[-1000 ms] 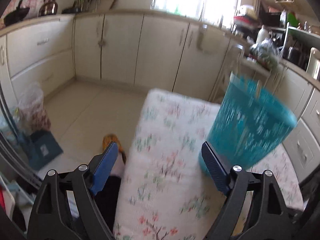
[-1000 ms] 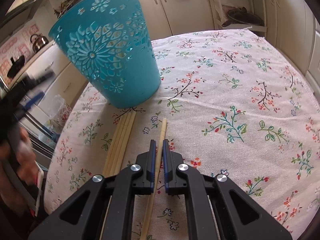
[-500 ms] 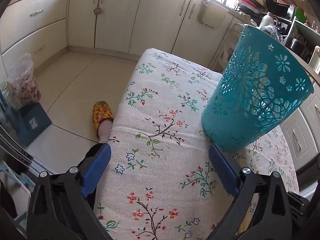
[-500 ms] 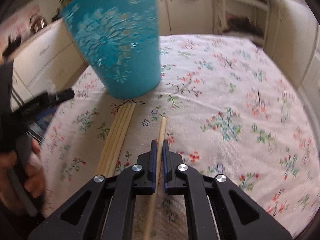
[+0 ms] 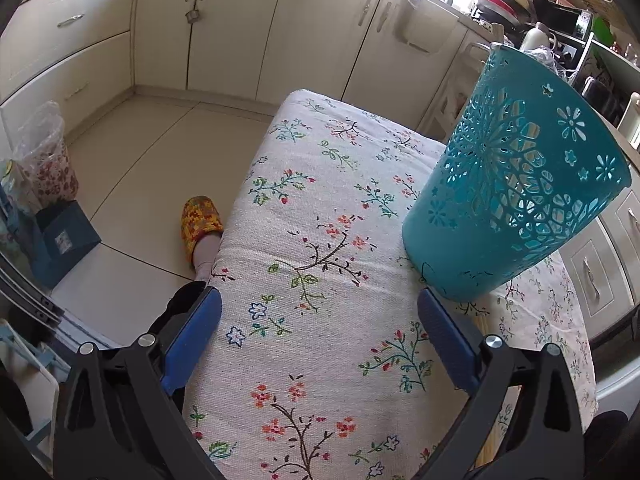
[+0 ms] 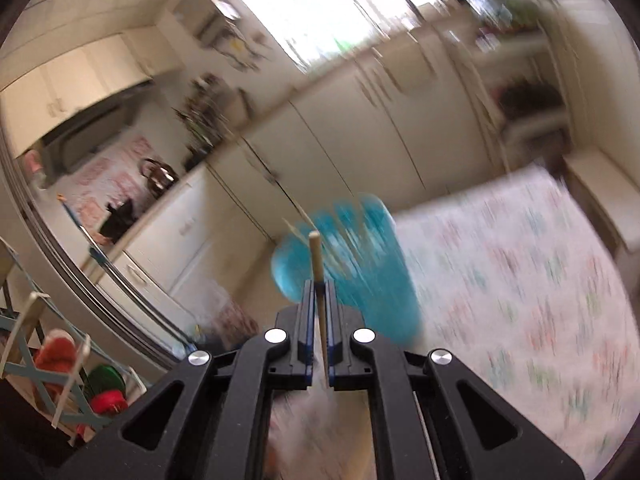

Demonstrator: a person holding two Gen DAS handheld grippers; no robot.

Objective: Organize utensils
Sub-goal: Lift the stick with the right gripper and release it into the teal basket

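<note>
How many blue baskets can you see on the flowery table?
1. The blue basket stands on the tablecloth, ahead of the left claw's right finger. The blurry right view shows the same one.

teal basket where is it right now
Left wrist view: the teal basket stands on the floral tablecloth at right, just beyond the open left gripper.

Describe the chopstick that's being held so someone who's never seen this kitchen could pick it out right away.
Start at the table under the floral tablecloth, where a teal cut-out basket stands. In front of it the right gripper is shut on one pale wooden chopstick. It alone is off the table, tip pointing up.
</note>
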